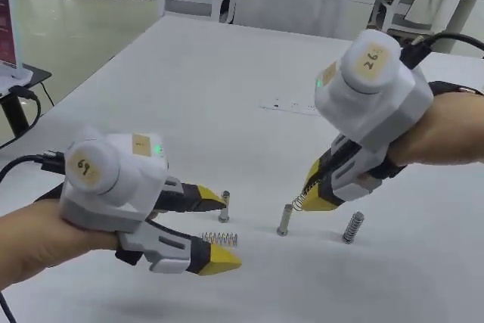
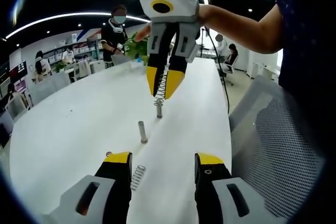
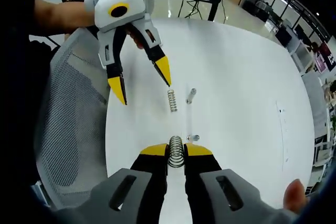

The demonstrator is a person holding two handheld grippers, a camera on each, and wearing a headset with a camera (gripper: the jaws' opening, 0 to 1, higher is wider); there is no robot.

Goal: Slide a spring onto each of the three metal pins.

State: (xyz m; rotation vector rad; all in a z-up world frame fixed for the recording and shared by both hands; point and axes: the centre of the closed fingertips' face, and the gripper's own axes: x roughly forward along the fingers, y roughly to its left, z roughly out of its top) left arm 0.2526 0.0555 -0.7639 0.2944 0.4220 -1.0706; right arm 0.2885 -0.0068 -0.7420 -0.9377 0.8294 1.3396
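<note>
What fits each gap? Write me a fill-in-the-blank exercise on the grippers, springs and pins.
1. The right gripper is shut on a ____.
2. The left gripper is ____, with a loose spring lying flat on the table by its jaws.
3. ____ bare pins stand upright between the grippers.
Missing words: spring; open; two.
</note>
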